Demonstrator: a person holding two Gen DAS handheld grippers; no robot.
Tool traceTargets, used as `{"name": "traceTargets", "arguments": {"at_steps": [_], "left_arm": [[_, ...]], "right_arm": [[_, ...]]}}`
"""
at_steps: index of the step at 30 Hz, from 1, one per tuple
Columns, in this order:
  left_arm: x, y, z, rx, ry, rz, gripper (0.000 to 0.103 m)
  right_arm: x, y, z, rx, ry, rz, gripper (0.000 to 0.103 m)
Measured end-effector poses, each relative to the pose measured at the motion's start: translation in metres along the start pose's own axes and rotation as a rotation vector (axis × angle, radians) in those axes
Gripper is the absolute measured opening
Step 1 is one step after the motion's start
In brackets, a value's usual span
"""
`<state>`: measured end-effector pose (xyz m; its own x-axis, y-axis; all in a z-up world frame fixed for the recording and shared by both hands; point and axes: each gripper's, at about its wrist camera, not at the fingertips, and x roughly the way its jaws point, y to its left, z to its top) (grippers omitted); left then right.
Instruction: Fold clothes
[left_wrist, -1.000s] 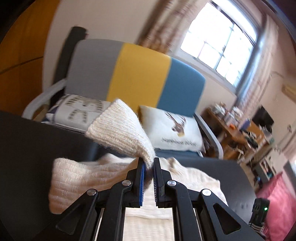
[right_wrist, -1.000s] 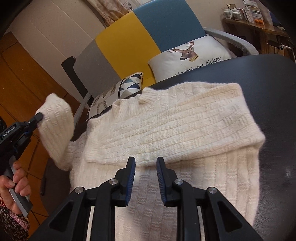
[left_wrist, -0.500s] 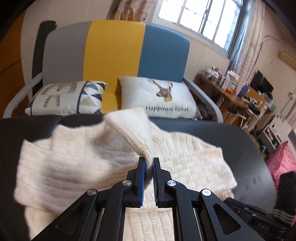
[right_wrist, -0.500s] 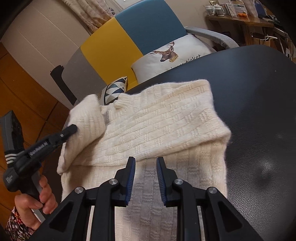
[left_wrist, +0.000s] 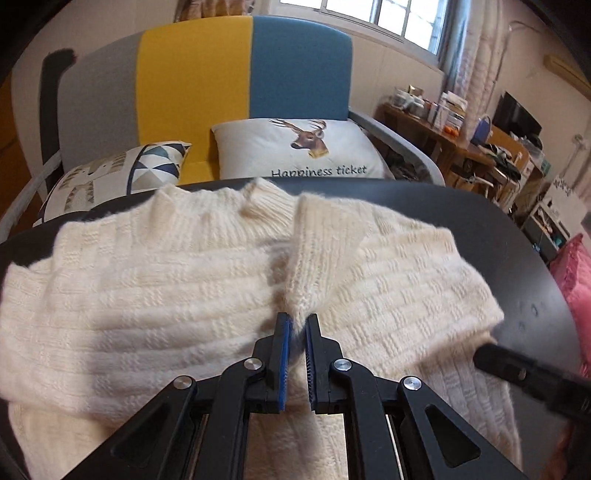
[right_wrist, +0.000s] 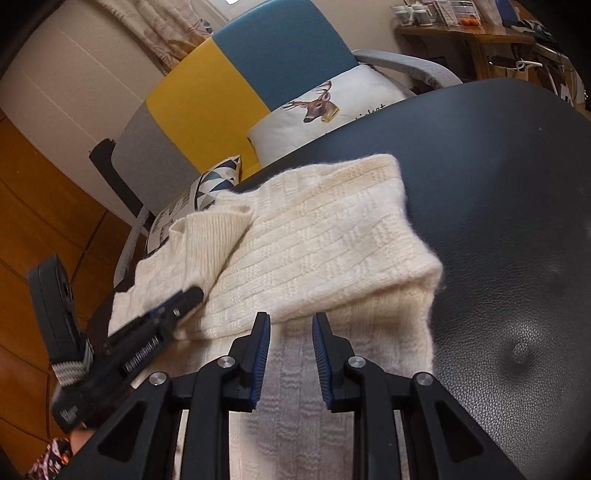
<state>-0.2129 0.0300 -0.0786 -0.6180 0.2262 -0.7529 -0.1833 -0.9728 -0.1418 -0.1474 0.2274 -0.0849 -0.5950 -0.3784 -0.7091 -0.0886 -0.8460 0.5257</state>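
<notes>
A cream knitted sweater (left_wrist: 155, 291) (right_wrist: 332, 236) lies flat on a round black table (left_wrist: 517, 258) (right_wrist: 498, 184), with its right sleeve folded across the chest. My left gripper (left_wrist: 297, 319) (right_wrist: 188, 297) is shut on the ribbed cuff (left_wrist: 310, 254) (right_wrist: 218, 236) of the left sleeve, which lies over the chest near the collar (left_wrist: 262, 206). My right gripper (right_wrist: 290, 321) (left_wrist: 491, 354) hovers open over the sweater's lower body, with nothing between its fingers.
A grey, yellow and blue armchair (left_wrist: 240, 74) (right_wrist: 229, 92) stands behind the table with a deer cushion (left_wrist: 303, 151) (right_wrist: 332, 107) and a triangle-patterned cushion (left_wrist: 122, 173). A cluttered wooden desk (left_wrist: 461, 133) is at the right. A hand (right_wrist: 79, 435) holds the left gripper.
The left gripper has carried the sleeve cuff from high at the left down and across onto the sweater's chest. The right gripper has stayed open over the lower body.
</notes>
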Motion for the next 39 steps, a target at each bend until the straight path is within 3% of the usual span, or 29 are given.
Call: {"name": "traceTargets", "arguments": {"at_steps": [4, 8, 10, 12, 18, 23, 24, 26, 34, 39], "left_arm": [[-0.004, 0.009, -0.002, -0.088, 0.009, -0.118, 0.040], [-0.032, 0.033, -0.007, -0.213, -0.021, -0.257, 0.059], [-0.050, 0.048, -0.013, -0.240, -0.054, -0.262, 0.073], [-0.067, 0.068, -0.022, -0.253, -0.083, -0.216, 0.078], [-0.093, 0.137, -0.058, -0.324, -0.083, -0.071, 0.078], [-0.100, 0.173, -0.087, -0.372, -0.072, -0.084, 0.078], [-0.099, 0.176, -0.090, -0.372, -0.067, -0.092, 0.077], [-0.095, 0.182, -0.094, -0.371, -0.052, -0.105, 0.077], [-0.079, 0.192, -0.059, -0.375, -0.100, -0.180, 0.077], [-0.077, 0.201, -0.051, -0.314, -0.152, -0.082, 0.066]], "right_arm": [[0.004, 0.004, 0.001, 0.008, 0.004, 0.029, 0.023], [0.009, 0.012, 0.004, 0.011, 0.003, 0.107, 0.024], [0.019, 0.013, 0.008, 0.035, 0.016, 0.113, 0.029], [0.030, 0.015, 0.011, 0.060, 0.030, 0.119, 0.029], [0.060, 0.020, 0.022, 0.133, 0.071, 0.137, 0.029], [0.086, 0.024, 0.032, 0.193, 0.104, 0.152, 0.029], [0.083, 0.029, 0.034, 0.177, 0.096, 0.153, 0.018], [0.077, 0.040, 0.038, 0.145, 0.079, 0.156, 0.009], [0.052, 0.082, 0.056, 0.015, 0.012, 0.169, 0.007], [0.039, 0.098, 0.065, -0.045, -0.026, 0.166, 0.007]]}}
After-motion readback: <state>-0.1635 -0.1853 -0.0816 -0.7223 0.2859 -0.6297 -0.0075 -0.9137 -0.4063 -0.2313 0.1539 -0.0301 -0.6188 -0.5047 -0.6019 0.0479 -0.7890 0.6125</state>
